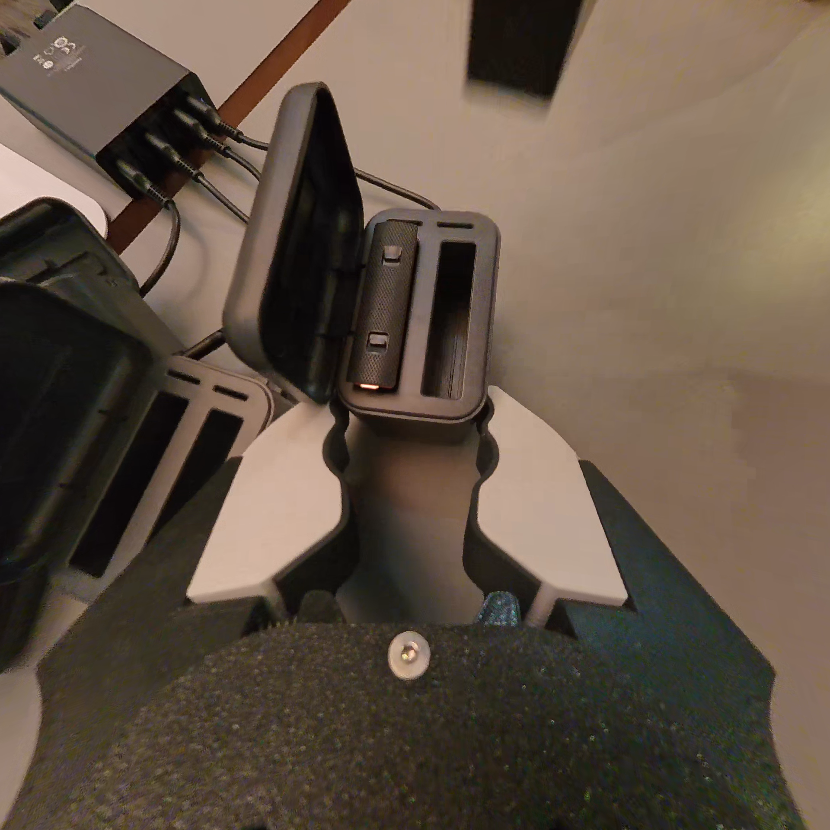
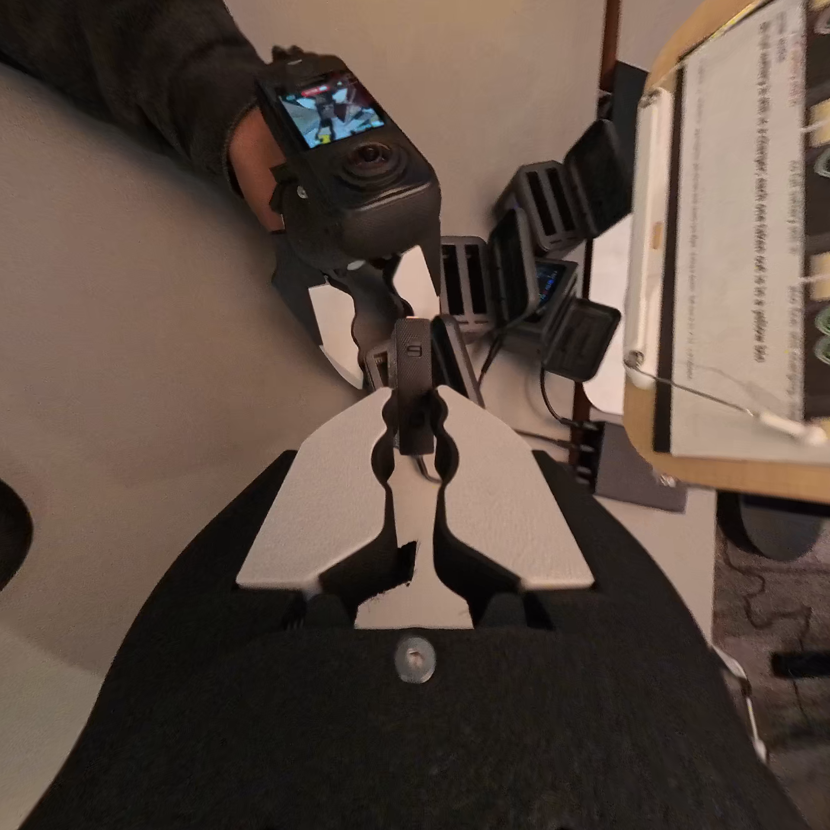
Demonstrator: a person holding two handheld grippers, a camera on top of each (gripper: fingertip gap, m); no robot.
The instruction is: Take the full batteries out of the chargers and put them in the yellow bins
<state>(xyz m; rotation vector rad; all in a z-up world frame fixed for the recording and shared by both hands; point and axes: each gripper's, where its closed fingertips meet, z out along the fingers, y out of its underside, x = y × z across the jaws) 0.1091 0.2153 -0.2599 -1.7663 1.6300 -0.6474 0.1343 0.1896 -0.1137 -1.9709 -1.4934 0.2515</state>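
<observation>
My left gripper (image 1: 411, 415) is shut on the lower end of a grey charger case (image 1: 490, 292) whose lid (image 1: 269, 251) stands open. One black textured battery (image 1: 386, 310) sits in its left slot with an orange light at the near end. The right slot (image 1: 451, 319) is empty. In the right wrist view my right gripper (image 2: 411, 399) is shut on a black battery (image 2: 411, 359), held upright just in front of that charger (image 2: 376, 368). The left gripper and its camera (image 2: 359, 157) are right behind it.
A second open charger (image 1: 179, 449) with empty slots lies at the left, and a power hub (image 1: 90, 90) with several cables behind it. More open chargers (image 2: 462, 278) (image 2: 548, 202) stand farther off. A tan-rimmed board with a printed sheet (image 2: 718, 224) fills the right. A person's sleeve (image 2: 134, 90) is at upper left. My hands' fingertips stand some 15 cm from each other. The power hub (image 1: 90, 90) lies some 20 cm from my left tips, 25 cm from my right tips. Look for it in the right wrist view (image 2: 635, 459) too.
</observation>
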